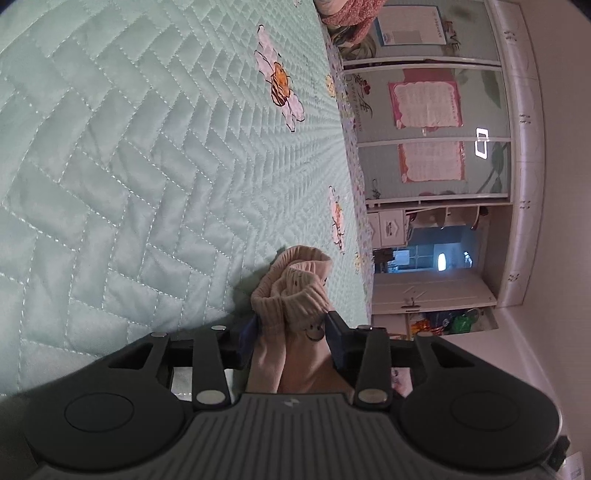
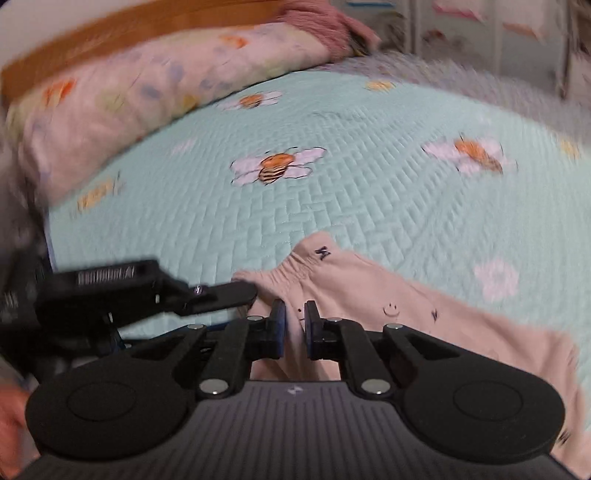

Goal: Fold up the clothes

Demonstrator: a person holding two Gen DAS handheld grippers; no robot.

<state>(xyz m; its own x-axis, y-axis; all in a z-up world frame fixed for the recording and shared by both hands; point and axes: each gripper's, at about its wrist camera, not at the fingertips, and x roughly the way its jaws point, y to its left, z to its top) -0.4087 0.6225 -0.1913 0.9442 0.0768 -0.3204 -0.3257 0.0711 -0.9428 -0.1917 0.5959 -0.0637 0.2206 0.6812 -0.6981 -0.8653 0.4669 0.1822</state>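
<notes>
A beige garment [image 1: 291, 291] with small smiley prints lies on the mint quilted bedspread [image 1: 147, 166]. In the left wrist view its ribbed, bunched hem sticks out from my left gripper [image 1: 291, 325], whose pads press on the thick wad from both sides. In the right wrist view the garment [image 2: 369, 291] spreads to the right over the bedspread [image 2: 332, 203]. My right gripper [image 2: 294, 310] pinches a fold of it near the gathered edge, its jaws almost together. One of the left gripper's fingers [image 2: 229, 293] reaches in from the left, right beside that edge.
A floral pillow [image 2: 147, 92] lies along the wooden headboard [image 2: 110, 33], with a pink knitted cloth [image 2: 325, 26] past its end. Beyond the bed's edge stands a wardrobe [image 1: 424, 129] with posters on its doors. A hand [image 2: 11, 424] shows at the lower left.
</notes>
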